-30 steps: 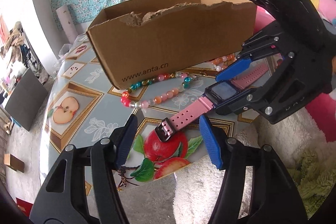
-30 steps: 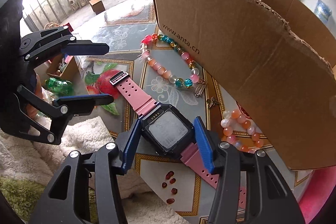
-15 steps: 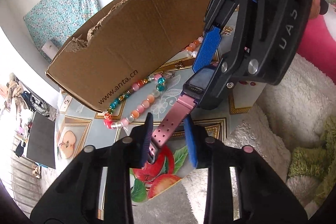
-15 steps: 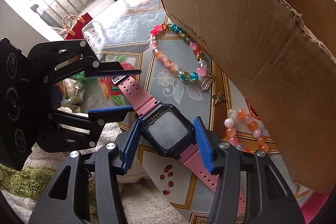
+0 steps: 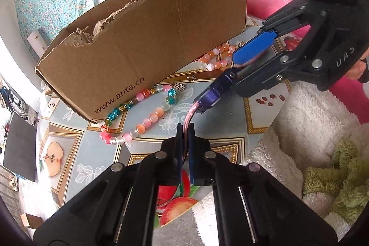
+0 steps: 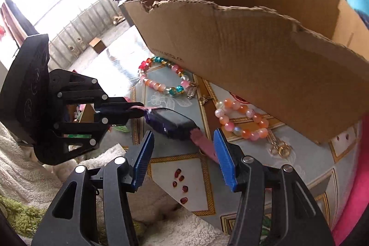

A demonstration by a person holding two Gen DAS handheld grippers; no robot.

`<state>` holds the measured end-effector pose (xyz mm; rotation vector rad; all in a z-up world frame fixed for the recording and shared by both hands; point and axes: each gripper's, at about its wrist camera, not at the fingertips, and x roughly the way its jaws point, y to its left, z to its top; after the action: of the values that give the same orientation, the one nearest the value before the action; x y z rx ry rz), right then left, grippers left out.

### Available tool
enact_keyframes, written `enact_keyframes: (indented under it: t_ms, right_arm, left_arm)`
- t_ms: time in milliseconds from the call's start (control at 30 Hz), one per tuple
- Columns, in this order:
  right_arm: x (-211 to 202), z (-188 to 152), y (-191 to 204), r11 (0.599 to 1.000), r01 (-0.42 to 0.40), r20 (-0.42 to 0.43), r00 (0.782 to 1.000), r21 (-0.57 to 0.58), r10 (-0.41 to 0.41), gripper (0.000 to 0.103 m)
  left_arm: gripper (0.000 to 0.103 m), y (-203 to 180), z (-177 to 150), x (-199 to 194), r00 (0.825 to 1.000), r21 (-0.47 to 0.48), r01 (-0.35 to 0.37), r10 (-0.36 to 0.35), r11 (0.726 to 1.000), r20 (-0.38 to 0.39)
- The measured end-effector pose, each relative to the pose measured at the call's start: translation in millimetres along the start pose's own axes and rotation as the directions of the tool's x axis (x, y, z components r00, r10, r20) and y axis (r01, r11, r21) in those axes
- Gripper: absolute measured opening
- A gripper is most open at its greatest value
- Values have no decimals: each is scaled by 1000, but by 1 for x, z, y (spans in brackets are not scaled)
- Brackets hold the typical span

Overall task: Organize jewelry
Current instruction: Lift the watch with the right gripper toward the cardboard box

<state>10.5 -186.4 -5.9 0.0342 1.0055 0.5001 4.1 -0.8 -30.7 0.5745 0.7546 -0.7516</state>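
Pinching the pink strap of the watch [image 6: 171,122] in our left gripper [image 5: 185,130], we've got it hanging above the fruit-print tablecloth [image 6: 306,167]. Our right gripper [image 6: 182,142] is spread wide around the watch body, not touching. Both bead bracelets [image 6: 161,82] lie beside the torn cardboard box [image 6: 265,57].

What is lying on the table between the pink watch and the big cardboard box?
In the right wrist view, two bead bracelets lie between the pink watch and the cardboard box: a multicolored bracelet and an orange-pink bracelet, beside small metal charms.
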Motion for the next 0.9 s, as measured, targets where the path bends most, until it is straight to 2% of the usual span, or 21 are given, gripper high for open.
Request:
enact_keyframes:
  t_ms: [67, 133, 267, 333, 433, 500, 567, 667, 733, 833, 900]
  right_arm:
    - [-7, -12, -2, 996, 92, 37, 995, 5, -92, 52]
    - [-9, -22, -5, 980, 197, 57, 979, 3, -197, 43]
    - [-13, -32, -7, 952, 305, 91, 949, -4, -303, 30]
    - [-12, -36, -4, 931, 363, 100, 928, -40, -358, 29]
    - [-8, -41, 7, 905, 415, 109, 908, -92, -405, 24]
    - [-8, -42, 10, 892, 437, 118, 898, -114, -424, 13]
    - [-10, -44, 19, 867, 480, 135, 876, -135, -464, 9]
    - [-22, -40, 23, 863, 494, 168, 865, -111, -473, 5]
    - [-34, -32, 29, 850, 517, 194, 849, -105, -492, 5]
    - [-69, -18, 36, 839, 538, 244, 828, -87, -505, 5]
    - [-95, -1, 44, 846, 529, 290, 822, -71, -490, 5]
  left_arm:
    - [3, -5, 0, -3, 1000, 24, 7, -7, 1000, 5]
    - [3, -3, 0, -4, 1000, 41, 12, -13, 999, 5]
    - [3, -6, 1, -3, 1000, 54, 12, -12, 998, 3]
    - [3, -6, 2, -3, 1000, 47, 13, -13, 999, 0]
    - [3, -7, 2, -4, 1000, 33, 5, -6, 999, 3]
    - [3, -7, 2, -5, 1000, 21, -16, 16, 1000, 11]
    - [2, -5, 1, -10, 999, -6, -26, 27, 1000, 28]
    - [2, 0, 10, -24, 996, -39, -32, 35, 999, 82]
    - [2, -1, 18, -39, 992, -33, -45, 48, 998, 120]
    - [2, 3, 38, -69, 981, -33, -48, 53, 998, 188]
    - [2, 10, 55, -91, 969, -35, -42, 50, 998, 243]
